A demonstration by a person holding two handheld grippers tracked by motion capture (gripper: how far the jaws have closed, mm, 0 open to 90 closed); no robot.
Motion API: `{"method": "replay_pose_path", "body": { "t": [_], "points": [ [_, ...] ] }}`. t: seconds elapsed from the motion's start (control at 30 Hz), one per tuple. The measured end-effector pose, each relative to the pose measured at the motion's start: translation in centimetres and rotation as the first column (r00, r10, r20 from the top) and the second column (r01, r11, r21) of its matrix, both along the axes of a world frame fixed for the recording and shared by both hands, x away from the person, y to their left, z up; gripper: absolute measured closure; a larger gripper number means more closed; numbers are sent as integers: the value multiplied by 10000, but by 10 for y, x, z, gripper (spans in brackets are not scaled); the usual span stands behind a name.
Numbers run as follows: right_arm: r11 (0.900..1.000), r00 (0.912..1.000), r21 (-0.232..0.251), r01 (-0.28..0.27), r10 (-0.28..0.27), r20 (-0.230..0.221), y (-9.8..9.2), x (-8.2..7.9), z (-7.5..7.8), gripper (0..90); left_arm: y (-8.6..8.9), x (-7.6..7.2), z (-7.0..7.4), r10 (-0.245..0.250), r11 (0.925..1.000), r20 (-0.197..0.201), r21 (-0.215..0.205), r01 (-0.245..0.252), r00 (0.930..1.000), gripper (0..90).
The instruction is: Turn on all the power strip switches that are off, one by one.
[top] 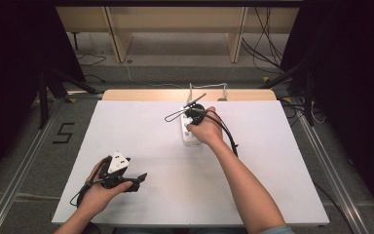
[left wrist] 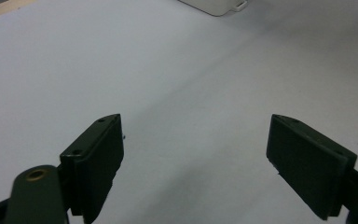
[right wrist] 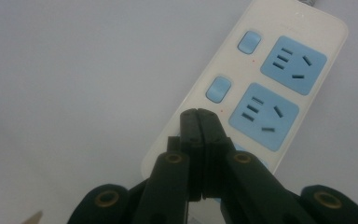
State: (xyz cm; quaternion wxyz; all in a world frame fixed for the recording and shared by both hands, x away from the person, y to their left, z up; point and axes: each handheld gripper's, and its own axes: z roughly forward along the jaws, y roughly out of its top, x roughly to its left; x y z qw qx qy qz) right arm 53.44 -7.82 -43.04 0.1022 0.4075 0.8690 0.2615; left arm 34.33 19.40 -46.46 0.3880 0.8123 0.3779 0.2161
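Note:
A white power strip (right wrist: 270,79) with blue sockets and blue switch buttons (right wrist: 218,89) lies on the white table; in the high view it (top: 190,138) sits at mid-table under the person's right hand. My right gripper (right wrist: 198,114) is shut with nothing between its jaws, and its tips hover over the strip's left edge just below the second switch. At the front left, my left gripper (top: 137,181) rests low over the table in the person's left hand. Its jaws stand wide open (left wrist: 196,140) around bare tabletop, with a corner of the strip (left wrist: 216,5) far ahead.
The table's white surface (top: 141,136) spreads wide around the strip. The strip's cord (top: 207,87) loops off the far edge. A wooden bench (top: 175,29) stands beyond the table, dark curtains and stands at both sides.

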Motion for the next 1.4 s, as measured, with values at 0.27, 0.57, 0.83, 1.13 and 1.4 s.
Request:
{"method": "replay_pose_path", "body": {
  "t": [0.27, 0.57, 0.83, 1.13, 1.4],
  "points": [
    [9999, 9999, 68, 76, -76, 83, -8, -3, 3, 893, 0, 0, 0, -4, 10000, -17, 13, 4, 10000, 186],
    [9998, 9998, 190, 24, -28, 204, -15, -8, 4, 871, 0, 0, 0, 32, 10000, -5, -19, -32, 10000, 187],
    [9995, 9996, 310, 3, -12, 296, -25, -14, 5, 851, 0, 0, 0, 43, 10000, -10, -25, -43, 10000, 187],
    [9993, 9988, 382, -5, -14, 489, -37, -22, 8, 815, 0, 0, 0, 64, 10000, -7, -41, -64, 10000, 187],
    [9986, 9979, 533, 70, -103, 636, -52, -33, 9, 769, 0, 0, 0, 96, 9999, -37, -54, -97, 9999, 187]
  ]
}}
